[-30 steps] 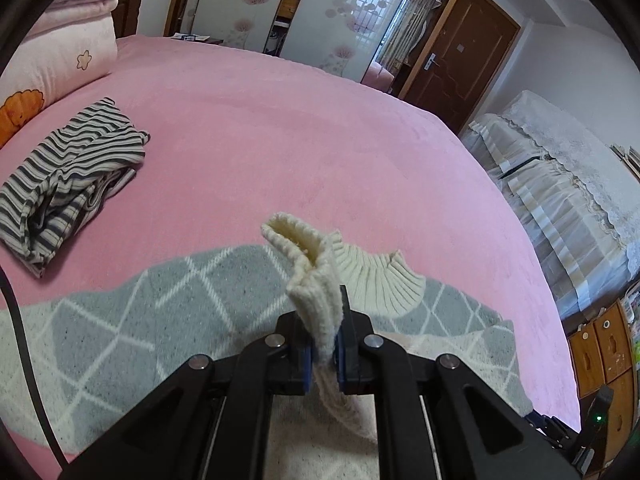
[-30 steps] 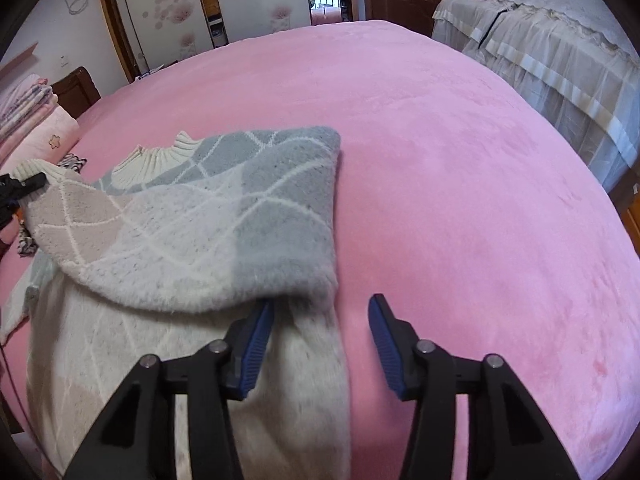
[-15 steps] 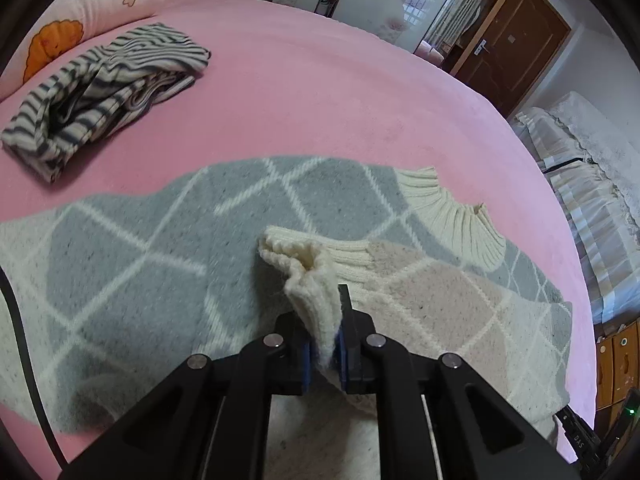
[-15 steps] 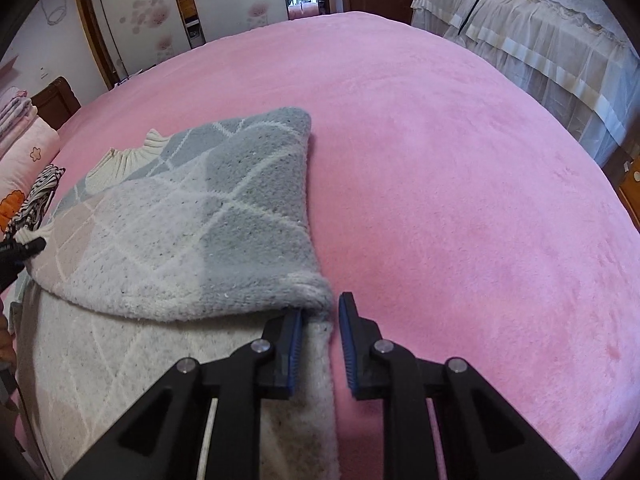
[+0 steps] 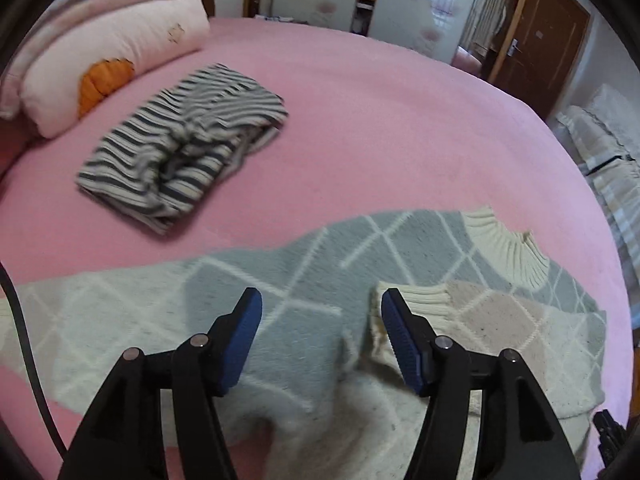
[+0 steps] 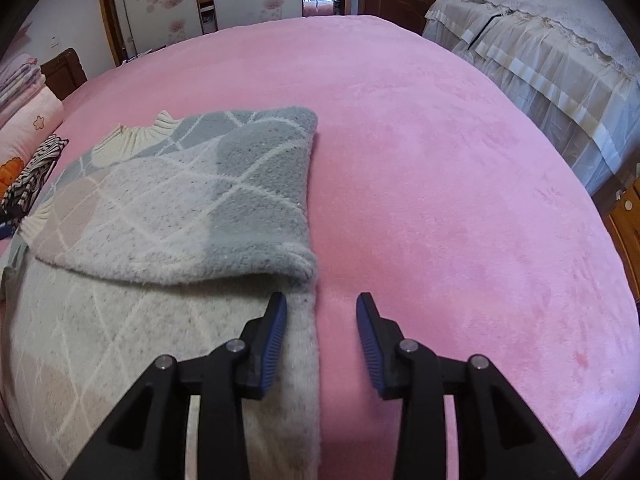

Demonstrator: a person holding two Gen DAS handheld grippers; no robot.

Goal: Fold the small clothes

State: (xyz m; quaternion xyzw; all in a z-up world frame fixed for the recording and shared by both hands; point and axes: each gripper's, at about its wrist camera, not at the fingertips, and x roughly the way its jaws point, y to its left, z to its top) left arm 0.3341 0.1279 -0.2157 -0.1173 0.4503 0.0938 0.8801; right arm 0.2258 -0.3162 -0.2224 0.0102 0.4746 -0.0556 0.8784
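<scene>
A grey, beige and cream diamond-pattern sweater (image 5: 304,280) lies spread on the pink bed (image 5: 380,120). One sleeve (image 6: 192,200) is folded across its body. The sleeve's cream ribbed cuff (image 5: 420,300) rests on the sweater beside my left gripper's right finger. My left gripper (image 5: 320,312) hovers over the sweater, its jaws opening, with nothing pressed between them. My right gripper (image 6: 320,316) hovers at the sweater's right edge (image 6: 310,344), its jaws opening, astride that edge without pressing it.
A folded striped garment (image 5: 184,148) lies farther back on the bed to the left. Pink pillows (image 5: 104,52) and stacked bedding sit at the far left. A second bed with a lace cover (image 6: 540,40) stands to the right. A wooden door (image 5: 548,36) and wardrobe are behind.
My left gripper carried the cuff across the sweater, then let it go and opened wide. My right gripper narrowed nearly shut at the sweater's edge, then opened again.
</scene>
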